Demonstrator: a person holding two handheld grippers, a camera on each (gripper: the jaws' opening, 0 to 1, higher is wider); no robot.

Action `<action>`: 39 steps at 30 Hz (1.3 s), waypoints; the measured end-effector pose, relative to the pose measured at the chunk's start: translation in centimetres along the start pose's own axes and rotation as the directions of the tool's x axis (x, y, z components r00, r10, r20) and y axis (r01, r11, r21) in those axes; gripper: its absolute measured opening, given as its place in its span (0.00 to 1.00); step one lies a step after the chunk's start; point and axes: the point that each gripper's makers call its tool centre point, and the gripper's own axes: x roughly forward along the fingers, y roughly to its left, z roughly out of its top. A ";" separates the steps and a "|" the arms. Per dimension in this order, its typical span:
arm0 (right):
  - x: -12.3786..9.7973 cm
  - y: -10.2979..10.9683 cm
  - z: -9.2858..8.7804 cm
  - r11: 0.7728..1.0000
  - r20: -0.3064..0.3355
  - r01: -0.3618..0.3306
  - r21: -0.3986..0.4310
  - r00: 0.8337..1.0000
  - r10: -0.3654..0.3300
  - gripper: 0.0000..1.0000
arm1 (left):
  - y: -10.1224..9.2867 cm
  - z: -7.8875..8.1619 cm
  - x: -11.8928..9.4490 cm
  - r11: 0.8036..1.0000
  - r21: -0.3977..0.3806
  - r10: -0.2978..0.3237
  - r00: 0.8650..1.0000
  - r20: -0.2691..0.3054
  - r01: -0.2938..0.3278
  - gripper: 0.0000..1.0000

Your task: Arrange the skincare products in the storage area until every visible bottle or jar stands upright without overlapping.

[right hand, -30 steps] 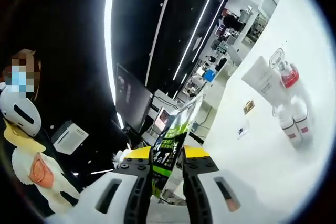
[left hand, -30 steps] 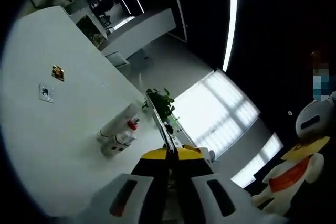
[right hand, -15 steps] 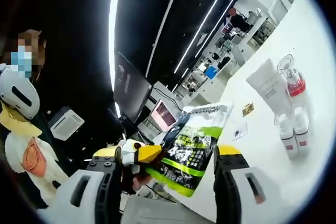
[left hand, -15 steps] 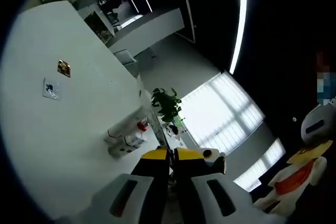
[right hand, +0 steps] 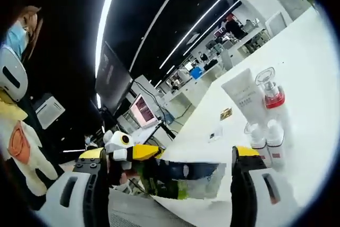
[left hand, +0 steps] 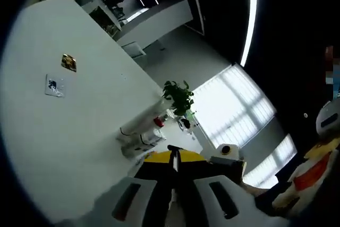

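Jaws of the left gripper point(left hand: 174, 159) are pressed together on the thin edge of a packet, seen edge-on as a dark sliver between the yellow tips. Jaws of the right gripper point(right hand: 169, 155) stand spread wide, nothing between them in contact. In the right gripper view the left gripper enters from the left and holds the packet point(right hand: 183, 178), dark with green and white print, flat across the gap; its printing is blurred and cannot be read.

Both grippers are held low at the near edge of the white surface point(left hand: 64, 131), aimed across it at a tilt.

Beyond the jaws the skincare products stand grouped on the surface: a white tube point(right hand: 245, 95), a clear bottle with a red collar point(right hand: 272, 99), and two small white bottles point(right hand: 267, 143) just in front, close together. In the left gripper view the same group point(left hand: 142, 131) is small and hard to separate.

Two small cards point(left hand: 61, 75) lie well apart from the group. A potted plant point(left hand: 179, 97) stands behind it. A plush duck point(right hand: 15, 126) sits at the view's left edge, partly cut off.
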 end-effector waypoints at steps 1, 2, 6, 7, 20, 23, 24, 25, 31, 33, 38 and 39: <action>-0.1 -0.2 0.0 1.000 0.002 0.006 0.002 1.000 -0.006 0.97 | 0.3 -0.1 0.1 1.000 0.000 0.007 1.000 -0.005 -0.007 0.00; -0.2 -0.3 0.0 1.000 0.004 0.010 0.005 1.000 -0.010 0.97 | 0.3 0.2 0.2 1.000 -0.008 -0.009 1.000 0.009 0.009 0.00; -0.7 -0.9 -0.1 1.000 0.010 0.023 0.015 1.000 -0.023 0.97 | 2.8 0.9 -0.3 0.999 -0.038 0.030 0.999 0.018 -0.029 0.00; -0.8 -1.0 -0.1 1.000 0.011 0.028 0.015 1.000 -0.028 0.97 | 2.9 0.8 -0.3 0.999 -0.030 0.033 0.999 0.013 -0.033 0.00; 0.3 -0.6 -3.0 1.000 -0.076 0.017 0.026 0.997 -0.015 0.97 | 1.2 1.3 -0.4 0.995 -0.098 -0.013 0.998 0.054 0.018 0.00; 0.6 -0.8 -4.3 0.997 -0.147 0.030 -0.070 0.988 -0.040 0.96 | 0.5 1.4 -0.4 0.995 -0.095 -0.023 0.998 0.058 0.028 0.00; 0.7 -0.8 -4.4 0.993 -0.165 0.027 -0.114 0.985 -0.046 0.96 | 0.2 1.5 -0.4 0.995 -0.095 -0.030 0.998 0.059 0.035 0.00; 0.8 -0.7 -4.4 0.990 -0.175 0.018 -0.140 0.984 -0.043 0.95 | -0.4 1.6 -0.4 0.994 -0.099 -0.042 0.997 0.059 0.048 0.00; 1.2 -0.9 -4.1 0.980 -0.201 -0.021 -0.199 0.979 -0.019 0.95 | -3.1 2.8 -0.6 0.985 -0.123 -0.112 0.990 0.080 0.122 0.00; 1.3 -1.4 -4.0 0.978 -0.197 -0.029 -0.207 0.980 -0.013 0.93 | -4.4 3.3 -0.8 0.978 -0.132 -0.150 0.984 0.096 0.162 0.00; 2.2 -2.4 -4.6 0.974 -0.203 -0.070 -0.214 0.979 0.026 0.87 | -6.7 4.4 -1.1 0.968 -0.116 -0.209 0.972 0.109 0.221 0.00; 2.4 -2.8 -5.0 0.974 -0.228 -0.068 -0.215 0.974 0.018 0.87 | -6.4 4.2 -1.0 0.974 -0.103 -0.193 0.976 0.098 0.202 0.00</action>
